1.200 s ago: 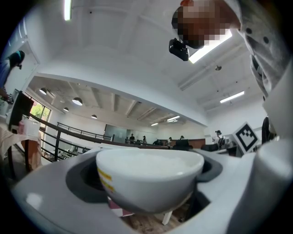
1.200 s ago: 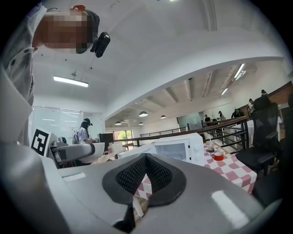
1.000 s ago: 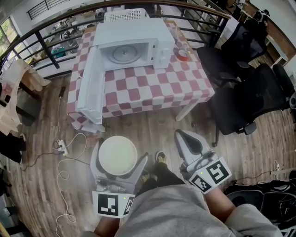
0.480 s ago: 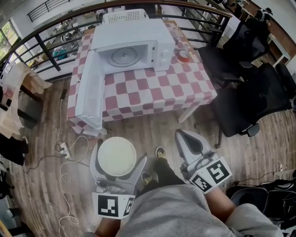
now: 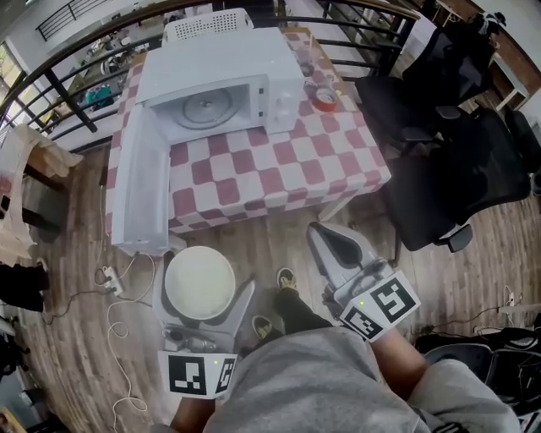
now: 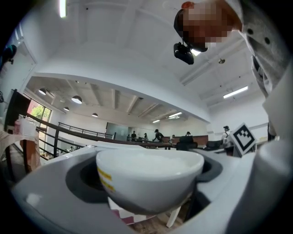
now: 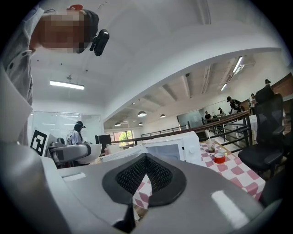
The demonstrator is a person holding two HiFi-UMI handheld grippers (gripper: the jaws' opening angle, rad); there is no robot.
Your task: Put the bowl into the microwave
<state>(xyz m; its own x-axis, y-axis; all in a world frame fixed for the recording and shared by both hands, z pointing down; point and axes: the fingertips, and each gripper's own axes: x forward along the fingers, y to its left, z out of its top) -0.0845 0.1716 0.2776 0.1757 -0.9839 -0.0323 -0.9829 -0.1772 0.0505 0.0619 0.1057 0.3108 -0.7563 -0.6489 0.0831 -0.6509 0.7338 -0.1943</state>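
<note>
A white bowl (image 5: 199, 279) with a yellow mark on its side (image 6: 149, 176) sits between the jaws of my left gripper (image 5: 201, 293), which is shut on it above the wooden floor, just in front of the table. The white microwave (image 5: 221, 80) stands on the red-checked table (image 5: 279, 173). Its door (image 5: 137, 186) hangs wide open to the left and the glass turntable inside is bare. My right gripper (image 5: 328, 241) hovers to the right of the bowl, shut with nothing in it; its ribbed pads (image 7: 145, 176) meet. From the right gripper view the microwave (image 7: 171, 148) is straight ahead.
A red tape roll (image 5: 325, 97) lies to the right of the microwave, and a white basket (image 5: 207, 25) stands behind it. Black office chairs (image 5: 456, 169) crowd the right side. A power strip with a cable (image 5: 110, 275) lies on the floor at the left. A railing runs behind the table.
The table and microwave have come nearer and the open door now reaches almost to the bowl. Both grippers have drifted slightly left in view, the left still holding the bowl.
</note>
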